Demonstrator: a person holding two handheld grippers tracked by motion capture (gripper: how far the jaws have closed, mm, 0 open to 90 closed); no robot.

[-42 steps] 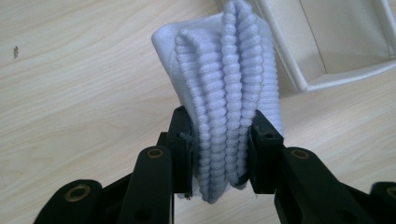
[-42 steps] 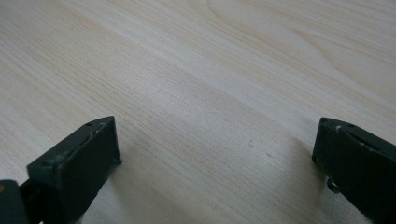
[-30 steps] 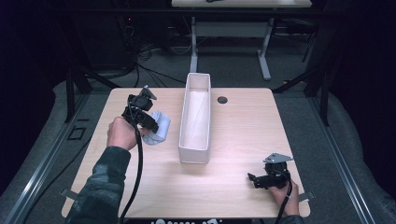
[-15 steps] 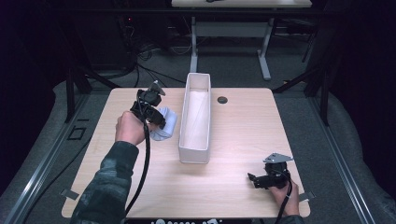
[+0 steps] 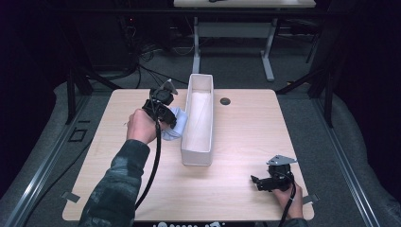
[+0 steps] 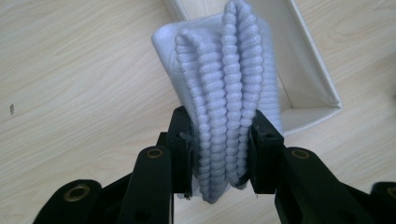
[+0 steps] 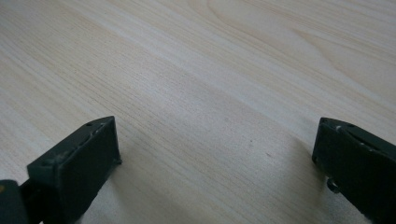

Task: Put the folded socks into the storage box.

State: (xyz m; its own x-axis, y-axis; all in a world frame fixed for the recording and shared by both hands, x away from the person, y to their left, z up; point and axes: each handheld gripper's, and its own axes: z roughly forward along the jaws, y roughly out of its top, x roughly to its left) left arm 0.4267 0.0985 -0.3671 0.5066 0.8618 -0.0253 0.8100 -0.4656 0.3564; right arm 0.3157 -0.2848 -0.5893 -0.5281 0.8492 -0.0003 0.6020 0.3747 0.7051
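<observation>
One container on the tabletop [image 5: 246, 142]: a long, narrow white bin [image 5: 198, 118], open-topped, running near-to-far at the centre. High view shows its pale floor along the whole visible length, with nothing lying on it. In the left gripper view the bin's near end and floor [image 6: 303, 70] likewise appear bare.

Left gripper [image 5: 163, 111] is held just left of the bin, about level with its middle. Its fingers [image 6: 180, 140] are clamped on a folded pale blue ribbed cloth [image 6: 229, 93]; the cloth bulges out between and beyond them. In the high view the cloth [image 5: 176, 124] hangs beside the bin's left wall, outside it, close to or touching the wall; cannot tell which. Cannot tell whether its lower end rests on the tabletop.

Right gripper [image 5: 265, 182] sits at the near right of the tabletop, well apart from the bin. Its fingers [image 7: 79, 158] stand wide apart with bare wood between them, holding nothing.

Small dark round disc [image 5: 225, 100] on the tabletop, just right of the bin's far end.
</observation>
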